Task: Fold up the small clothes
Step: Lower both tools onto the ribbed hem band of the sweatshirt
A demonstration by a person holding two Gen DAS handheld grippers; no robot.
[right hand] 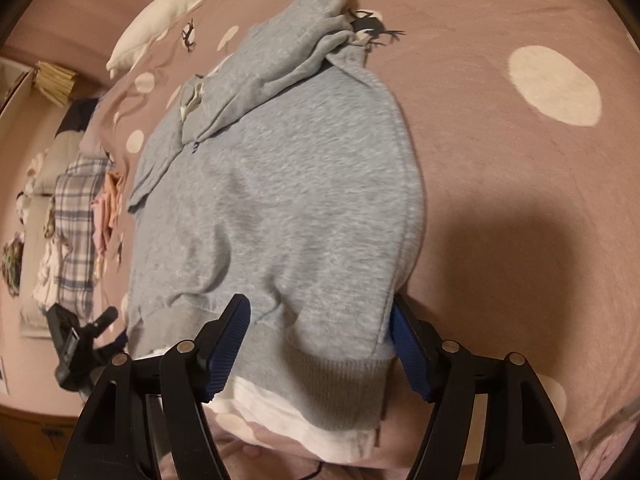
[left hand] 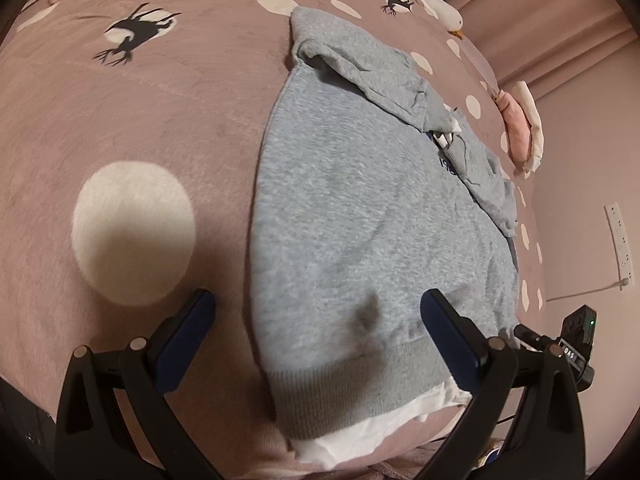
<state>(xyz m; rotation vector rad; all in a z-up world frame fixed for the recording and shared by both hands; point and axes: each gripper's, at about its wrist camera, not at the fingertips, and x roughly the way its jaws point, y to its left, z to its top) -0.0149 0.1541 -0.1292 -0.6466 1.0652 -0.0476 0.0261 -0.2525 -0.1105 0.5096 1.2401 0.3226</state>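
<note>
On the pink dotted blanket (left hand: 160, 128) | grey sweatshirt (left hand: 360, 220) lies flat | left gripper (left hand: 320, 308) wide, holds nothing | right gripper (right hand: 320, 312) wide, hem between fingers, not pressed

Dim, warm light falls on a pink wall (left hand: 580, 184) carrying a white socket strip (left hand: 619, 240); pink curtains (left hand: 532, 20) hang behind.

Black plastic left gripper (left hand: 318, 320), silver pivot screws, seemingly ribbed dark-blue fingers (left hand: 200, 320).
</note>
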